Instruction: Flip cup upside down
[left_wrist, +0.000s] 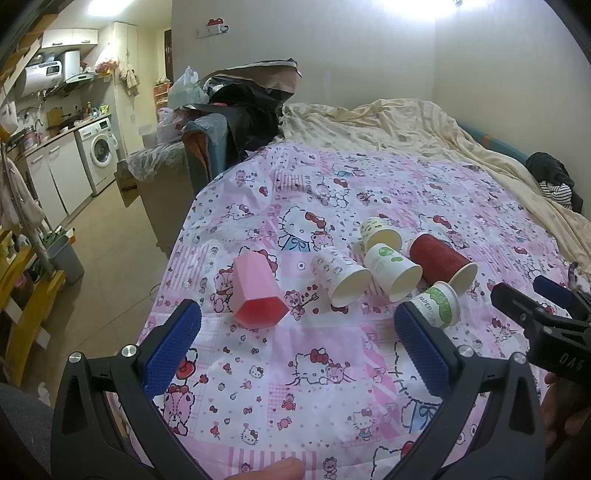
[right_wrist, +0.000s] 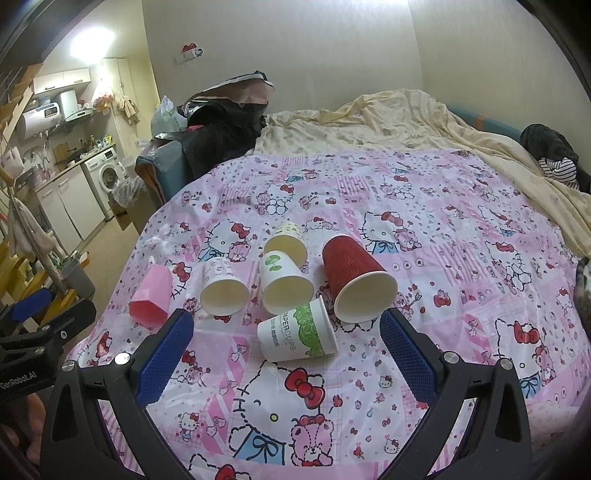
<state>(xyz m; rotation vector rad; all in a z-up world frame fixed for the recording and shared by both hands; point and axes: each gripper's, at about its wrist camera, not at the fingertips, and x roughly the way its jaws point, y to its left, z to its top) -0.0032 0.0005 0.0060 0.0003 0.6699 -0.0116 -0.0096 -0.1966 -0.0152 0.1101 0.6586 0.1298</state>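
Observation:
Several cups lie on their sides on a pink Hello Kitty cloth (left_wrist: 314, 369): a pink faceted cup (left_wrist: 256, 291) (right_wrist: 150, 295), a white patterned cup (left_wrist: 340, 277) (right_wrist: 223, 286), a white cup with green dots (left_wrist: 391, 271) (right_wrist: 284, 282), a yellowish cup (left_wrist: 380, 230) (right_wrist: 286, 240), a red ribbed cup (left_wrist: 441, 262) (right_wrist: 356, 275) and a white-green "PAPERCUPS" cup (left_wrist: 436, 304) (right_wrist: 297, 334). My left gripper (left_wrist: 295, 343) is open and empty, near the pink cup. My right gripper (right_wrist: 286, 352) is open, its fingers either side of the PAPERCUPS cup, not touching.
The cloth covers a bed with a cream quilt (left_wrist: 388, 122) behind. Dark bags and clothes (left_wrist: 251, 99) pile at the far left corner. A kitchen with a washing machine (left_wrist: 99, 151) and a grey bin (left_wrist: 66, 258) lies left, beyond the bed edge.

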